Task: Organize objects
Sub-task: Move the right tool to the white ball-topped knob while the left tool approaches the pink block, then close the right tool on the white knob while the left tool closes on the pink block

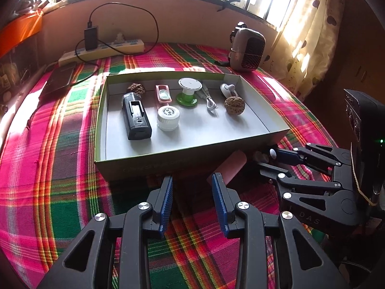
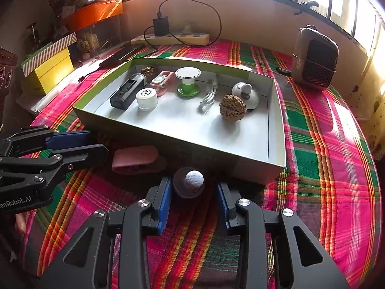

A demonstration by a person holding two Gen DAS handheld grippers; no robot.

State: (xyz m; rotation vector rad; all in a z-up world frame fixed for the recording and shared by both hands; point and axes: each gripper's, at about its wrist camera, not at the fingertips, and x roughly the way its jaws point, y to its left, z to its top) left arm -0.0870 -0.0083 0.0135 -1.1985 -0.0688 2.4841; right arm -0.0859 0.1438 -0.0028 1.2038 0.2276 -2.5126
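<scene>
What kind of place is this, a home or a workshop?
Probably a home room, at a window. A plaid cloth covers the surface, a dotted curtain hangs beside the window, and a power strip lies by the wall.

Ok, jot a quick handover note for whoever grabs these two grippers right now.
Left gripper: open, empty, low over the cloth just short of the box's near wall, with the pink case just ahead of it.
Right gripper: open, jaws either side of the small round grey piece with a white ball top; not yet closed on it.
Done: box already holds the two walnuts, black device, white jar, pink clip, green-and-white spool, white cable and white dome gadget.
Left: the round piece and the pink case still lie on the plaid cloth in front of the box.
</scene>
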